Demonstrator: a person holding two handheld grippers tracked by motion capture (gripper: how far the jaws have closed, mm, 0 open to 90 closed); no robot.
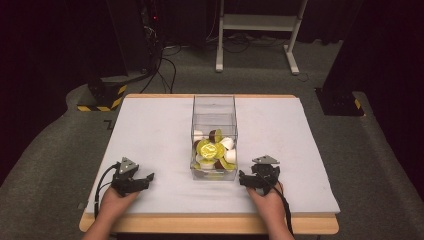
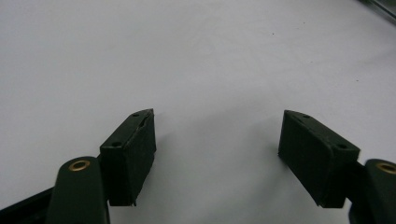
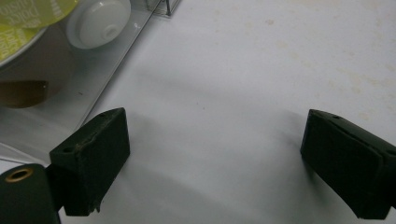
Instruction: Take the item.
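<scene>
A clear plastic box (image 1: 214, 107) stands upright in the middle of the white mat (image 1: 150, 130). It holds several capsules: yellow-green lidded ones (image 1: 210, 148), white ones (image 1: 229, 155) and brown ones. My left gripper (image 1: 144, 180) rests on the mat to the box's front left, open, with bare mat between its jaws (image 2: 217, 119). My right gripper (image 1: 248, 179) sits just right of the box's front corner, also open and holding nothing (image 3: 215, 119). In the right gripper view the box wall (image 3: 116, 51) lies at upper left, with a white capsule (image 3: 99, 21) and a yellow lid (image 3: 32, 14) behind it.
The table's wooden edge (image 1: 210, 225) runs along the front. Beyond the far edge are a white desk frame (image 1: 260, 30), cables (image 1: 165, 65) and a yellow-and-black striped base (image 1: 102, 97) on the grey floor. Open mat lies on both sides of the box.
</scene>
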